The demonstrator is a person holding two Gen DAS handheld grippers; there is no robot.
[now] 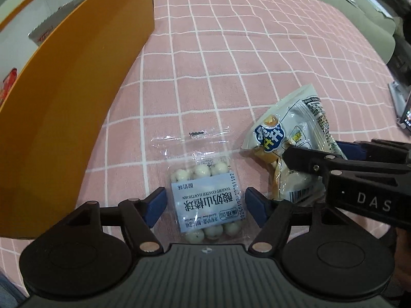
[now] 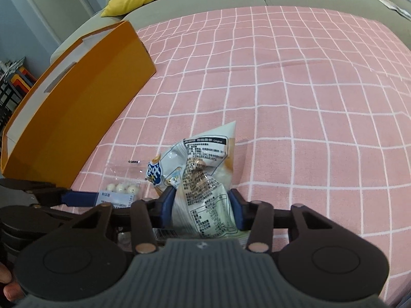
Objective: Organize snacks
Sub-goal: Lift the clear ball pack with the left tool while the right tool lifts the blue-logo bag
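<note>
The clear packet of yogurt-coated balls (image 1: pixel 208 197) lies flat on the pink checked cloth (image 1: pixel 282 59) beside the orange box (image 1: pixel 77 77), framed by the spread left gripper (image 1: pixel 203 204), untouched; it is judged light, slippery and crushable, best taken across its labelled middle. Just beside it, the crinkly white snack bag (image 2: pixel 203 179) is pinched at its lower half by the right gripper (image 2: pixel 201 210); soft film, likely to slide.
</note>
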